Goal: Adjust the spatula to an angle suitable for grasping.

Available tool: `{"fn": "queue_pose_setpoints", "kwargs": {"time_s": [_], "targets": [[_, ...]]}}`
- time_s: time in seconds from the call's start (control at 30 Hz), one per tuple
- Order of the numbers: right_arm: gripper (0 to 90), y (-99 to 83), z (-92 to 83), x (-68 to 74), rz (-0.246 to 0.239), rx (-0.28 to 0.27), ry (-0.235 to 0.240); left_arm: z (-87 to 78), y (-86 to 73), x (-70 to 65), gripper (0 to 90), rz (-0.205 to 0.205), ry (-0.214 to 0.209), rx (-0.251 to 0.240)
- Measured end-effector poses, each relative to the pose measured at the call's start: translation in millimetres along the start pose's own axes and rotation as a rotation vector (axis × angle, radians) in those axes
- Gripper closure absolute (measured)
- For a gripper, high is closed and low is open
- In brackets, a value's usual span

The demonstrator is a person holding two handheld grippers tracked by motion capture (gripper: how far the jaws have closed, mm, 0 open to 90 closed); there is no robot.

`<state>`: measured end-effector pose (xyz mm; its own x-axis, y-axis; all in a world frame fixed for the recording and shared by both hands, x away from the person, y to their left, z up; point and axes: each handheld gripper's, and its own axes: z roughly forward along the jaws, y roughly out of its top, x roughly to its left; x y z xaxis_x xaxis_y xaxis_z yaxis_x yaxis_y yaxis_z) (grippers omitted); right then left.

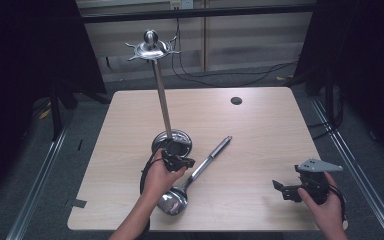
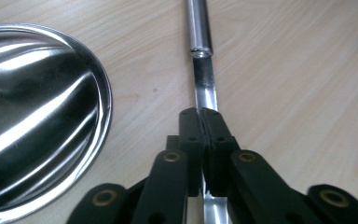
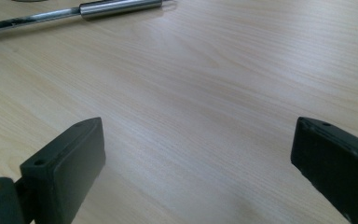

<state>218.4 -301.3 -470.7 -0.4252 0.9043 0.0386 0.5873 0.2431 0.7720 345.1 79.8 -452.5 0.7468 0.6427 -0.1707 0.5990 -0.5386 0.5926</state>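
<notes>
The ladle [image 1: 195,172] lies at lower centre of the counter [image 1: 260,130]. Left gripper [image 2: 200,114] fingers pinch its thin, flat handle. Polished steel, stiff, slippery and bowl-heavy, it probably tips; gripping nearer the bowl seems steadier. Right gripper [image 1: 286,190] fingers are spread, empty.

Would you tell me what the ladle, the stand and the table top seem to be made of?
Ladle: polished metal, likely stainless steel, with mirror-like reflections. Stand: the same shiny metal look on pole and base. Table top: pale wood grain, matte, possibly laminate.
</notes>
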Motion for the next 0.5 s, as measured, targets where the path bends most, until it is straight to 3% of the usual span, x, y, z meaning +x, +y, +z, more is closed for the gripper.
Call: {"fn": "queue_pose_setpoints", "kwargs": {"time_s": [0.23,0.5], "targets": [[2.7,2.8,1.6,2.6,-0.004,-0.006,0.009,27.3,6.4,1.4,90.0,-0.007,0.032,0.028],[2.7,3.6,2.1,2.5,-0.004,-0.012,0.016,44.1,6.0,7.2,90.0,-0.024,-0.010,0.068]]}}
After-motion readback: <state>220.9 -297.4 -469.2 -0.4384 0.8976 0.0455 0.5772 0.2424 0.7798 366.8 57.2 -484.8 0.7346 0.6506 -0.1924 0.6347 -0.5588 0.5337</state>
